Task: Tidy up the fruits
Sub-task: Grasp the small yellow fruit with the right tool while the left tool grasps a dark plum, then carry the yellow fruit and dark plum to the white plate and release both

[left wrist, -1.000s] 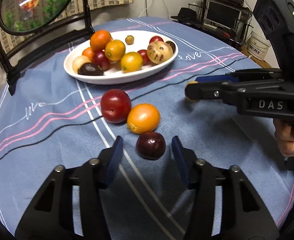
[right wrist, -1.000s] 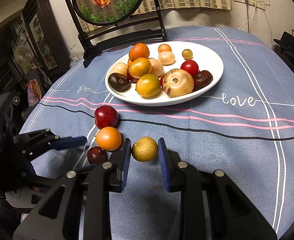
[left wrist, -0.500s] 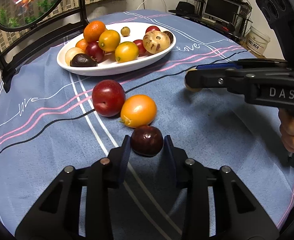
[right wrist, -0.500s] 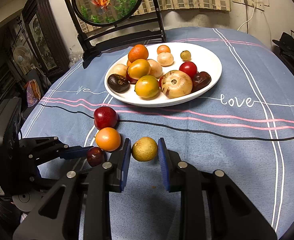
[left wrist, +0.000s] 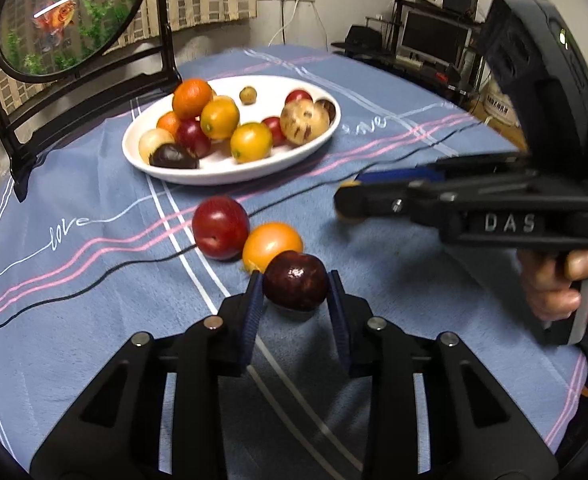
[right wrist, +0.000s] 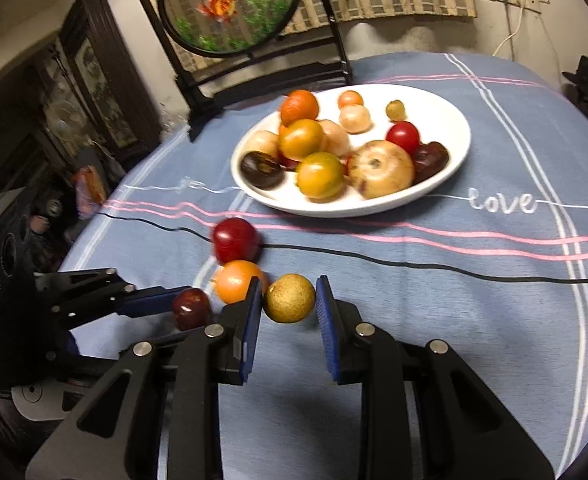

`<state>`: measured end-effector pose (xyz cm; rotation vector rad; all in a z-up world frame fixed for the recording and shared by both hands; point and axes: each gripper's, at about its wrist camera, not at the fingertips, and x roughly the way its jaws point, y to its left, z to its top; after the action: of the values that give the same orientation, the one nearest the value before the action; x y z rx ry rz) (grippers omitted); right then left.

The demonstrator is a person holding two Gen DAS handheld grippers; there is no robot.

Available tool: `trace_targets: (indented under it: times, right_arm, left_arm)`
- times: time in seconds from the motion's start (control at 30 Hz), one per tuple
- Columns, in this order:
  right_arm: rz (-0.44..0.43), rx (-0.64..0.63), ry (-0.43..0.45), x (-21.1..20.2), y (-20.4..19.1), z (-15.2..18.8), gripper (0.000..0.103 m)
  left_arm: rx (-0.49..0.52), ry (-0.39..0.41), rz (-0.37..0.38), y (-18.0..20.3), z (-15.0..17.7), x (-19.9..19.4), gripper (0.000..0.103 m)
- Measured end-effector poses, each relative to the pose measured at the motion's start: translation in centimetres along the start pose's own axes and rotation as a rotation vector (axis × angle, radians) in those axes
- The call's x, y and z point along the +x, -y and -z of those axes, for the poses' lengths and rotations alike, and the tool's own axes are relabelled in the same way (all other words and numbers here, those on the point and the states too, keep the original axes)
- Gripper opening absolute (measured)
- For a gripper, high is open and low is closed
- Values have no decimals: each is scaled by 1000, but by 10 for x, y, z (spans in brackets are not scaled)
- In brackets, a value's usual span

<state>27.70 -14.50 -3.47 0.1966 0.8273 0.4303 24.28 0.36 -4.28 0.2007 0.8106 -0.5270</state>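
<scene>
A dark plum (left wrist: 295,281) sat clamped between the left gripper's (left wrist: 294,312) blue pads, at five o'clock from an orange fruit (left wrist: 270,243) it partly hid. The right gripper (right wrist: 290,310), angled downward, pinched a tan fruit (right wrist: 290,298) at six o'clock from the plate (right wrist: 449,124); both views were motion-blurred. A hand (left wrist: 565,284), cut off at frame edge, squeezed its trigger.

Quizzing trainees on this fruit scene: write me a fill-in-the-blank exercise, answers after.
1. The left tool is shut on a dark ____ fruit.
2. The right tool grips a ____ fruit.
3. Most fruit sits on a ____ plate.
4. On the cloth, the orange fruit touches a ____ one.

Answers: red; yellow-brown; white; red
</scene>
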Motion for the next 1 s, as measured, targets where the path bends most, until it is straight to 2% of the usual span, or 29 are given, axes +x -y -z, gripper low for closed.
trace_targets:
  times: [0.1, 0.17, 0.3, 0.37, 0.5, 0.73, 0.93, 0.97, 1.0]
  right_arm:
    - [-24, -10, 46, -6, -9, 0, 28]
    - [-13, -22, 85, -9, -12, -1, 28]
    - [29, -38, 204, -17, -15, -9, 28]
    - [70, -31, 253, -15, -13, -17, 28]
    - [181, 8, 321, 0, 4, -47, 28]
    - [213, 73, 329, 26, 40, -88, 28]
    - [200, 80, 309, 40, 55, -99, 29]
    - [197, 77, 306, 42, 57, -99, 31]
    - [195, 75, 303, 44, 58, -100, 39]
  left_arm:
    - [-11, 31, -6, -1, -3, -8, 33]
    - [-23, 48, -8, -2, -4, -11, 33]
    - [-42, 80, 38, -2, -11, -15, 33]
    - [-67, 95, 32, -6, -22, -14, 33]
    - [-121, 133, -33, -25, -55, -2, 33]
    - [-162, 143, -95, -59, -112, 39, 33]
    - [-152, 135, -114, -67, -148, 69, 33]
    - [-155, 132, -125, -67, -150, 74, 34]
    - [-161, 132, -133, -68, -150, 76, 41]
